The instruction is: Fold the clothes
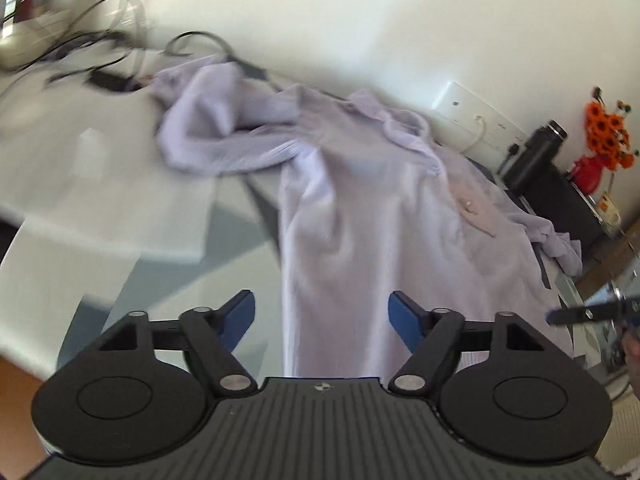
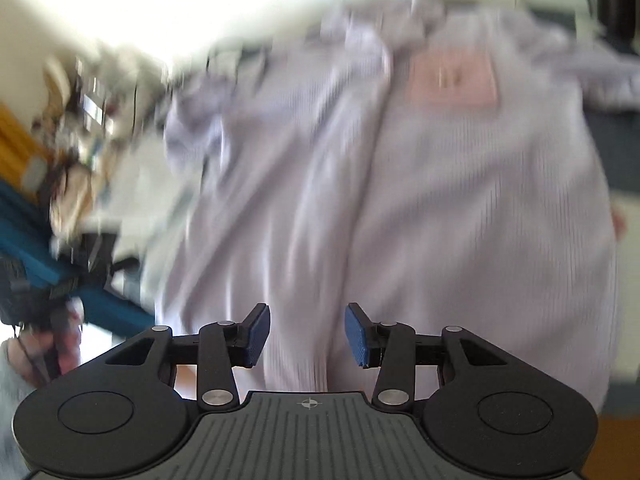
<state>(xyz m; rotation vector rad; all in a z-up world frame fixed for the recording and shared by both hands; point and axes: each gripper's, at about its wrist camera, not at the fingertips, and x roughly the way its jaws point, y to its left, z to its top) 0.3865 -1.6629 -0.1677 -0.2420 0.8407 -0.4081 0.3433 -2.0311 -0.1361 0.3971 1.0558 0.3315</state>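
Note:
A pale lilac ribbed garment (image 1: 360, 200) lies spread lengthwise on the table, sleeves bunched at the far end, a pinkish patch (image 1: 476, 208) on its chest. My left gripper (image 1: 321, 312) hovers over its near hem, open, blue pads wide apart and nothing between them. In the blurred right wrist view the same garment (image 2: 400, 200) fills the frame, its pink patch (image 2: 454, 76) at the top. My right gripper (image 2: 307, 334) is open above the cloth near its hem. The tip of the other gripper (image 1: 592, 312) shows at the right edge of the left wrist view.
A white board (image 1: 100, 184) lies on the grey table (image 1: 244, 272) to the left, with black cables (image 1: 100, 40) behind it. A wall socket (image 1: 476, 116), a black flask (image 1: 536, 152) and orange flowers (image 1: 608, 132) stand at the right. A hand (image 2: 52, 352) shows lower left in the right wrist view.

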